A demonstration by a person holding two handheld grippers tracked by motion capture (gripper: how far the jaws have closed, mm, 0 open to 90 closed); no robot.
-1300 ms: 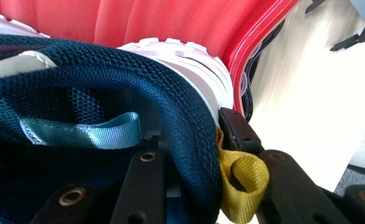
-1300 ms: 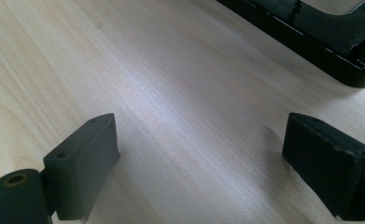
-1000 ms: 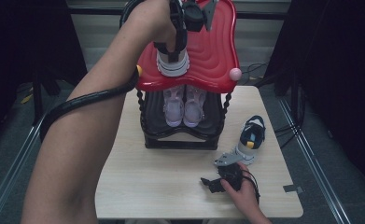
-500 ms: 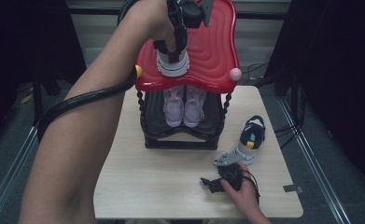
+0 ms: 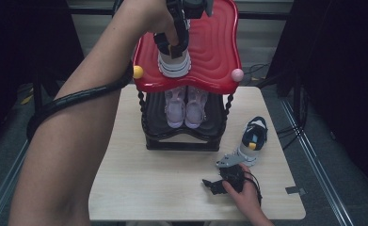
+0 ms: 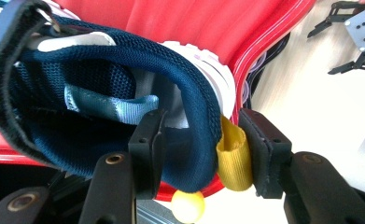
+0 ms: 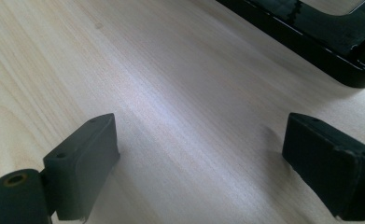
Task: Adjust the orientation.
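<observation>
Right gripper [image 5: 214,184] low on the table [image 5: 139,188], jaws wide apart, nothing between. Second navy shoe [image 5: 253,140] just beyond it. Farther: left gripper [image 5: 172,44] over red shelf top [image 5: 214,52], jaws just been opening, navy shoe [image 6: 101,93] heel collar and yellow pull loop [image 6: 234,158] between them, grip loosened.

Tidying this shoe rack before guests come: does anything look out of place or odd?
Yes: one navy sneaker lies alone on the table, right of the rack, apart from its mate on the red top shelf. The left claw, just opening, straddles that mate's heel.
</observation>
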